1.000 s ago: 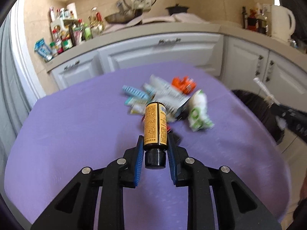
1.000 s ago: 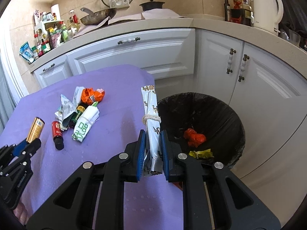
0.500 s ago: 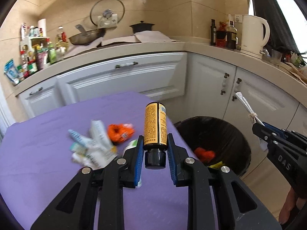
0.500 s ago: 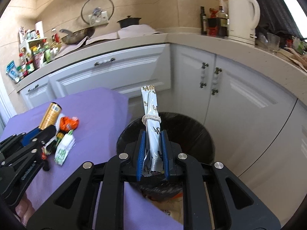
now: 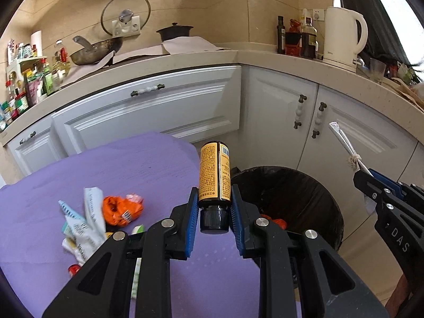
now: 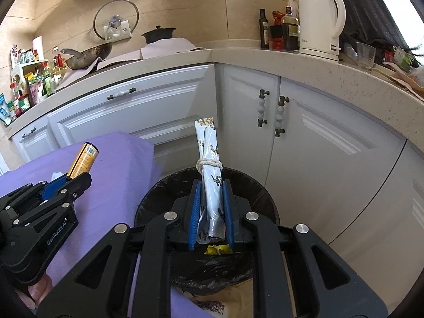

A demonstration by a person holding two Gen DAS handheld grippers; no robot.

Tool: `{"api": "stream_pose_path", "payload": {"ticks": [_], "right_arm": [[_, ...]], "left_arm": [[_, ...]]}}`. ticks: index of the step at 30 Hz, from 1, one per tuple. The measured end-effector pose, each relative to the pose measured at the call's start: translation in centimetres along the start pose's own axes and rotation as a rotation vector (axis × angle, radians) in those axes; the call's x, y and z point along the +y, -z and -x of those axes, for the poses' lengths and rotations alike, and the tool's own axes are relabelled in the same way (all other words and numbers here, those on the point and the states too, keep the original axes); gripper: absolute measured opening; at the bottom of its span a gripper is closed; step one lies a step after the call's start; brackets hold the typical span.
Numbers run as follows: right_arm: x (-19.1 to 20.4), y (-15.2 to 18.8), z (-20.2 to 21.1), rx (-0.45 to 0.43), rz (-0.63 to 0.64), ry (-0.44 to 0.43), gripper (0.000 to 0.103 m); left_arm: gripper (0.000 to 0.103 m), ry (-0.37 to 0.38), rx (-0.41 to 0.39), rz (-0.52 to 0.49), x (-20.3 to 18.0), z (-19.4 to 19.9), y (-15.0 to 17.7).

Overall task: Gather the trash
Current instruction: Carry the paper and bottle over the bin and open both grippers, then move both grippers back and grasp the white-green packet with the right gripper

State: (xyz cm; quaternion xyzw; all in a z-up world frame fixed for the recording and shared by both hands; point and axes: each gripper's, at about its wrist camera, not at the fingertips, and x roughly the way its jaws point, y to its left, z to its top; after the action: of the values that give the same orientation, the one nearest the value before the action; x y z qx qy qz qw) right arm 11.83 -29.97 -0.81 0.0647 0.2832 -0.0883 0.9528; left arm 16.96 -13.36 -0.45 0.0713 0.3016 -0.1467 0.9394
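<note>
Trash rides in both claws at once. Our left gripper (image 5: 214, 218) pinches a small amber bottle (image 5: 214, 175) at its neck, just above the black cap, label end pointing away from us; it hangs over the edge of the purple table (image 5: 148, 164), right beside the black-lined bin (image 5: 304, 190). Our right gripper (image 6: 210, 212) is pressed together on a rolled foil packet (image 6: 210, 177) tied round with string, and it hovers directly above the bin's open mouth (image 6: 156, 198).

We judge the bottle to be stiff, smooth and probably glass or hard plastic, so it could slip or twist if we loosen the pads only a little; the grip at the neck leaves the long body free to swing. It is likely light enough for a clean drop, but a glass one may crack on the bin floor, so we would lower it first. The packet looks light, soft and crushable; the pads hold its lower half, and the string keeps it from unrolling. It may cling to the blue pads on release.

On the table near the bottle lie more pieces: an orange wrapper (image 5: 120, 210) and crumpled white wrappers (image 5: 82, 228), touching in a loose heap. In the bin we see a yellow scrap (image 6: 217, 249) and something orange (image 5: 275, 222).
</note>
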Motion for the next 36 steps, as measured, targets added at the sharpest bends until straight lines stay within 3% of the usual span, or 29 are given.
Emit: {"api": "stream_pose_path", "payload": {"ticks": [22, 23, 25, 27, 30, 36], "right_arm": [[-1.2, 0.0, -4.9, 0.027, -0.019, 0.033, 0.018], [-1.2, 0.0, -5.0, 0.027, -0.020, 0.035, 0.018], [-1.3, 0.0, -5.3, 0.028, -0.022, 0.039, 0.031], [-1.4, 0.1, -5.4, 0.021, -0.028, 0.051, 0.034], [-1.6, 0.0, -5.5, 0.025, -0.035, 0.056, 0.035], [-1.0, 0.1, -4.6, 0.017, -0.036, 0.047, 0.049]], "left_arm": [[0.025, 0.014, 0.069, -0.028, -2.0, -5.6, -1.0], [0.027, 0.014, 0.070, -0.026, -2.1, -5.7, -1.0], [0.038, 0.012, 0.070, -0.020, -2.0, -5.9, -1.0], [0.048, 0.008, 0.065, -0.013, -1.9, -5.9, -1.0], [0.050, 0.007, 0.070, -0.008, -1.7, -6.0, -1.0], [0.061, -0.003, 0.068, 0.021, -0.6, -4.8, -1.2]]}}
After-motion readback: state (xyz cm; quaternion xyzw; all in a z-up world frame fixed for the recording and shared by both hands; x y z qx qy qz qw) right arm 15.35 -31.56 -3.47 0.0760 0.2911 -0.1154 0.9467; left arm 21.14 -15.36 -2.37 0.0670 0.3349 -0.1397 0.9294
